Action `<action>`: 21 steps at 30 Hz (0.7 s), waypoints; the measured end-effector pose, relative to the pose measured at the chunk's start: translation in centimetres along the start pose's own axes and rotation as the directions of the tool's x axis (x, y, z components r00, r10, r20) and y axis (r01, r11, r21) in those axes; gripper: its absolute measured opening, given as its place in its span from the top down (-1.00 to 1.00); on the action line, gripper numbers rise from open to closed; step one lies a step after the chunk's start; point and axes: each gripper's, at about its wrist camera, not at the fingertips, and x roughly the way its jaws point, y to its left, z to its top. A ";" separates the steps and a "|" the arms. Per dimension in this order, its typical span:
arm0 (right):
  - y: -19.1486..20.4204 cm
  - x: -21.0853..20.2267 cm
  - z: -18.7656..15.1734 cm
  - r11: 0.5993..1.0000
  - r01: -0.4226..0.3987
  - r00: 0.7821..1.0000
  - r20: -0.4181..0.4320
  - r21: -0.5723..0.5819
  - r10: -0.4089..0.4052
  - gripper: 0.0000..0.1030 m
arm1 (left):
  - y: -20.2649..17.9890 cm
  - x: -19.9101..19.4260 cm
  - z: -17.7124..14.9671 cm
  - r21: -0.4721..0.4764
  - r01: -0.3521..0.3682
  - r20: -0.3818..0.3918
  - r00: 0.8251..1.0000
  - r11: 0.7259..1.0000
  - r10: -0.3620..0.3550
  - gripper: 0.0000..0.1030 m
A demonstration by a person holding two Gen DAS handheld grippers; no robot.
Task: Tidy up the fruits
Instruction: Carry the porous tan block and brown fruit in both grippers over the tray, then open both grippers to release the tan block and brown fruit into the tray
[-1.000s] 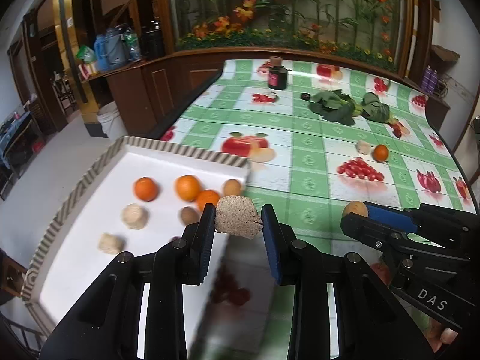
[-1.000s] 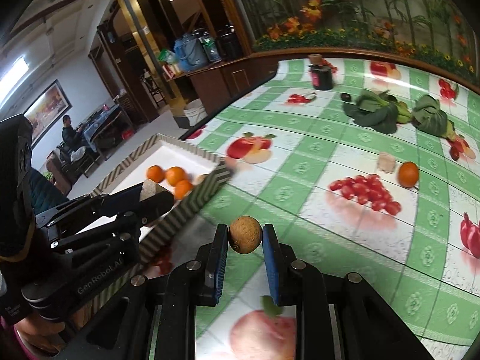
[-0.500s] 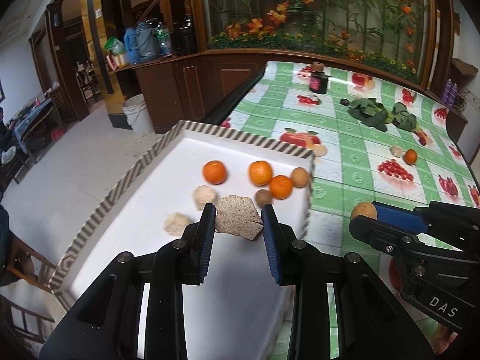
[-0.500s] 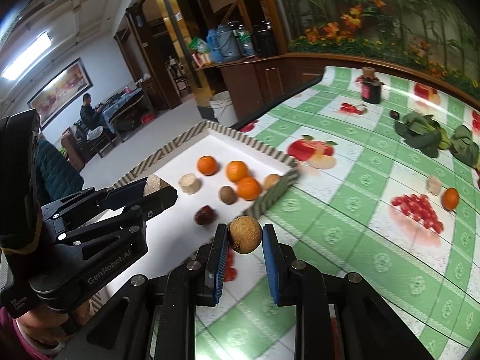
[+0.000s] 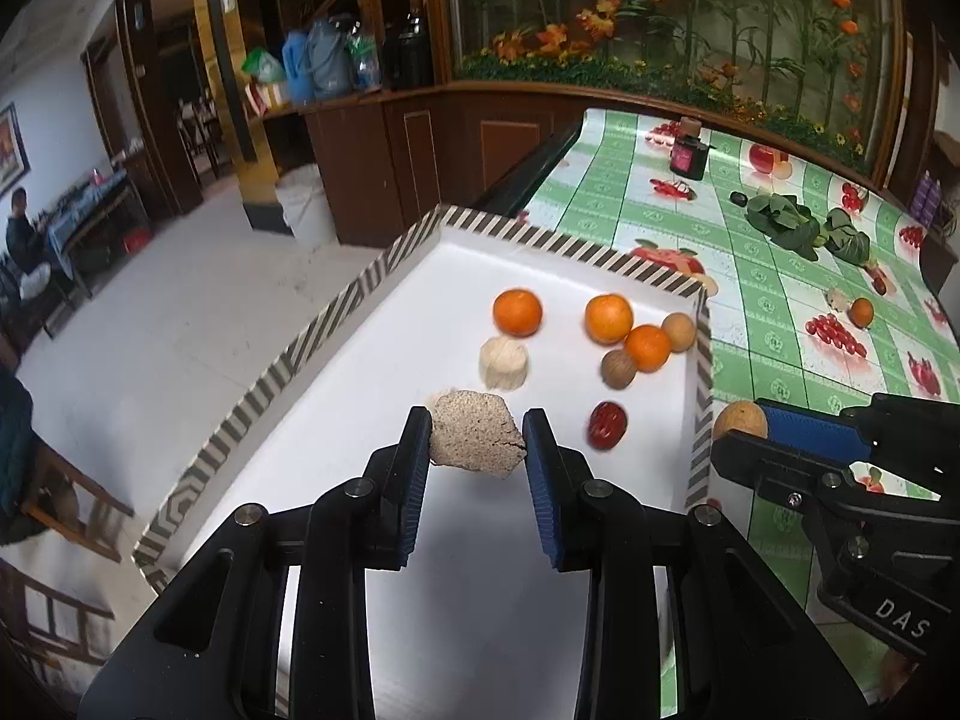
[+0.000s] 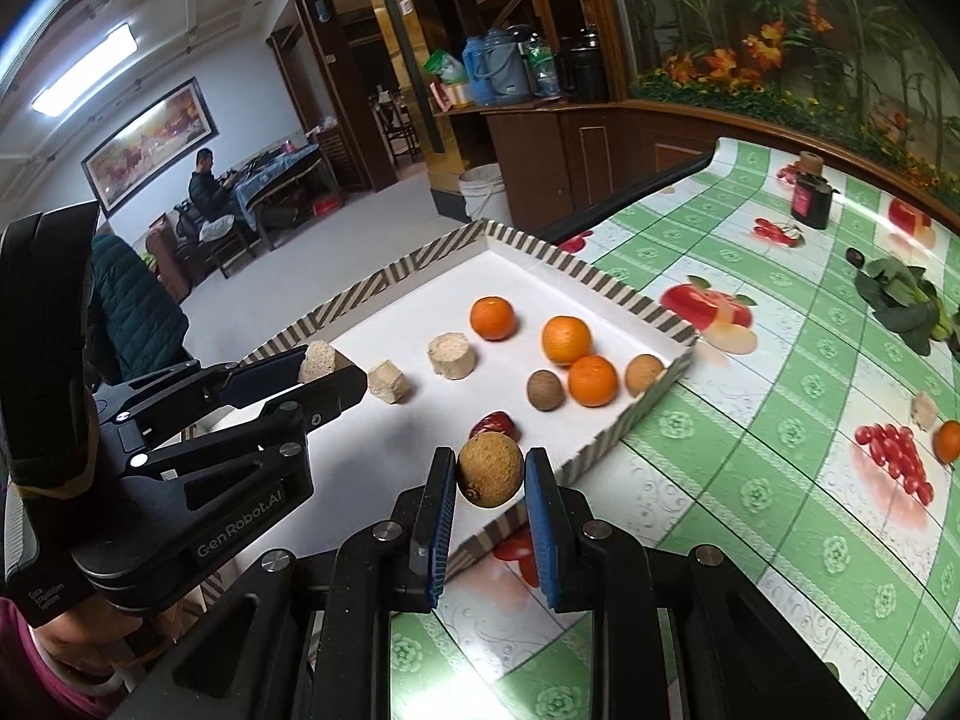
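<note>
1. Fruit is gathered in a white tray [image 5: 698, 354] with a striped rim that sits on the corner of a table with a green checked cloth [image 6: 750, 408].
2. Inside the tray lie three oranges [image 6: 566, 339], two brown round fruits [image 6: 545, 390], a red date [image 5: 607, 425], a pale round slice [image 6: 451, 355] and a pale cube [image 6: 389, 381].
3. The left gripper [image 5: 477, 445] hangs over the tray with its jaws closed on a rough beige chunk [image 5: 474, 440].
4. The right gripper [image 6: 489, 477] is clamped on a small brown round fruit [image 6: 489, 468], held above the tray's near rim, just in front of the date.
5. Another orange [image 6: 948, 441] lies on the cloth well apart from the tray, beside a small pale piece [image 6: 924, 409].
6. Farther back on the table sit leafy greens [image 6: 900, 300] and a dark bottle [image 6: 810, 201].
</note>
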 end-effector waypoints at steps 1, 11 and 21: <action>0.1 0.1 0.0 1.000 -0.003 1.000 -0.003 -0.002 0.003 0.56 | 0.4 0.1 -0.1 -0.006 0.008 -0.011 1.000 1.000 -0.008 0.41; 1.9 3.2 0.3 0.998 -0.052 0.996 -0.070 -0.045 0.048 0.56 | 2.8 1.6 -0.5 -0.046 0.034 -0.094 0.995 0.998 -0.039 0.41; 2.5 6.7 0.3 0.994 -0.073 0.986 -0.155 -0.076 0.060 0.56 | 3.2 3.0 -0.9 -0.033 0.020 -0.157 0.987 0.999 -0.025 0.41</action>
